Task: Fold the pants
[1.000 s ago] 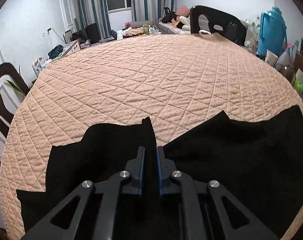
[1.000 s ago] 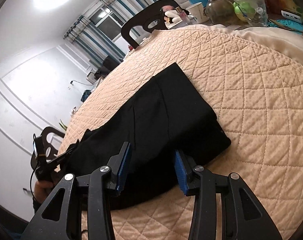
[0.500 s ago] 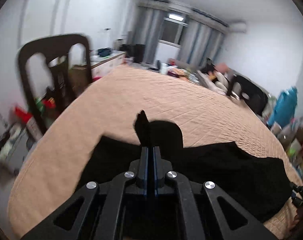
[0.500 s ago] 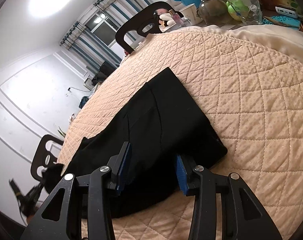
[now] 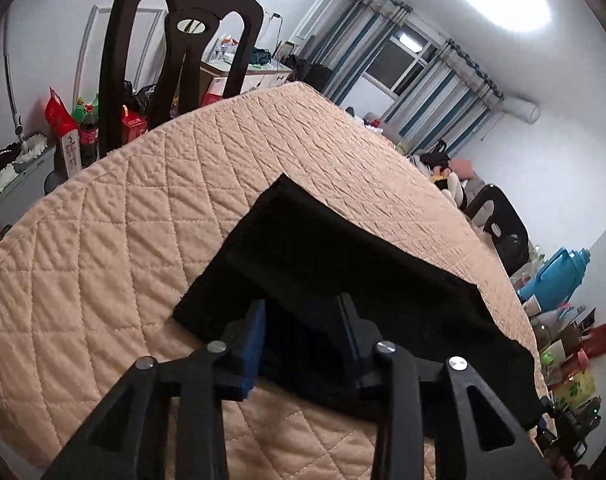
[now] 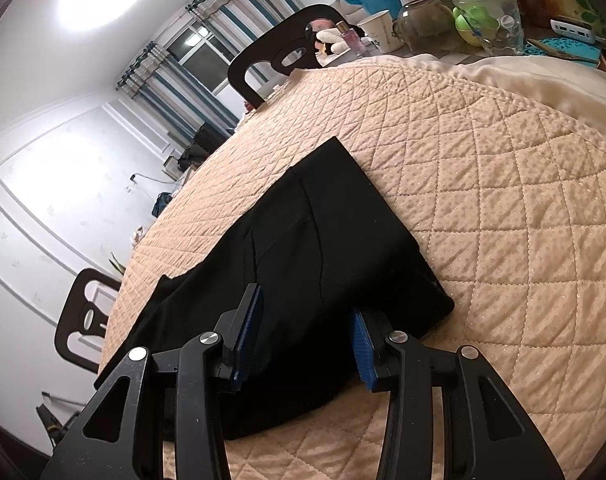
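Observation:
Black pants (image 5: 343, 272) lie flat in a long strip on the peach quilted table cover (image 5: 123, 240). My left gripper (image 5: 303, 336) is open just above the near edge of the pants' left end, jaws spread, holding nothing. In the right wrist view the pants (image 6: 311, 248) run from the waist end at the right toward the far left. My right gripper (image 6: 303, 332) is open over the near edge of the waist end, with black cloth between the blue pads (image 6: 361, 344), not pinched.
A dark chair (image 5: 175, 60) stands at the table's left end, another (image 6: 279, 52) at the far side. A blue jug (image 5: 551, 276), cups, jars and bottles (image 6: 455, 20) crowd the right edge. Bottles and boxes (image 5: 75, 128) sit on the floor at the left.
My left gripper let go of the pant leg it held raised; the cloth now lies flat and the jaws are open. The right gripper stayed open and barely moved.

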`<action>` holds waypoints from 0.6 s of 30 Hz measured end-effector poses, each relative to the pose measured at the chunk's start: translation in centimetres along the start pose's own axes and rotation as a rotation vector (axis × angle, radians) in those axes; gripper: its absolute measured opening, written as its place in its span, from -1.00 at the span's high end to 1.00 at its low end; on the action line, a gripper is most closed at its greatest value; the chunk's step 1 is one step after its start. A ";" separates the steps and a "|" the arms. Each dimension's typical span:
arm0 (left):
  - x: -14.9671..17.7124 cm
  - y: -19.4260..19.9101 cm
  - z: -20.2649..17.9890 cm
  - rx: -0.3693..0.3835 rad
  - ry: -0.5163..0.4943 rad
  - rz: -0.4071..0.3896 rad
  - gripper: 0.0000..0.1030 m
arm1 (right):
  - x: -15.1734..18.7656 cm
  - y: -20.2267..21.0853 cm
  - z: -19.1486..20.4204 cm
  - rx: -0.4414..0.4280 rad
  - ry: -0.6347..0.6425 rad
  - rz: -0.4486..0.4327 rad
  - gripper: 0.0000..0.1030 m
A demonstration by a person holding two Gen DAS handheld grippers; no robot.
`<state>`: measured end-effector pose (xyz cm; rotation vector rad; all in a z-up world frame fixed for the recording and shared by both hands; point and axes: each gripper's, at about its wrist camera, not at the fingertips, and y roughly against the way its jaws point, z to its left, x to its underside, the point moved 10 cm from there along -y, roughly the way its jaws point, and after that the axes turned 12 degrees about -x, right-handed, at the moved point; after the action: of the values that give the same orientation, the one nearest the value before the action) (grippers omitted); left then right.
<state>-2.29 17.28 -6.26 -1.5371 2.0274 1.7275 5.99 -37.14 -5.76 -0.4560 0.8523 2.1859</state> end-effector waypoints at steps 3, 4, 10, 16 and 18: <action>-0.3 -0.5 0.4 -0.007 0.013 -0.004 0.24 | -0.2 0.0 -0.3 0.013 0.003 -0.013 0.18; -0.6 -0.6 0.3 -0.013 0.014 -0.007 0.27 | -0.3 0.0 -0.4 0.022 0.002 -0.017 0.18; -1.4 -1.4 -0.6 -0.055 -0.024 -0.008 0.91 | -1.0 0.1 -1.1 0.085 -0.001 -0.025 0.72; -2.1 1.9 -1.1 -0.042 -0.060 -0.088 0.91 | -1.5 2.7 1.1 0.056 0.054 -0.067 0.79; -1.0 0.6 -0.3 -0.073 -0.069 -0.045 0.91 | -1.2 2.4 -0.2 0.093 0.051 -0.051 0.79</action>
<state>-2.05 17.61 -5.17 -1.5089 1.9028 1.8300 4.99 -39.06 -4.22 -0.4840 0.9553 2.0868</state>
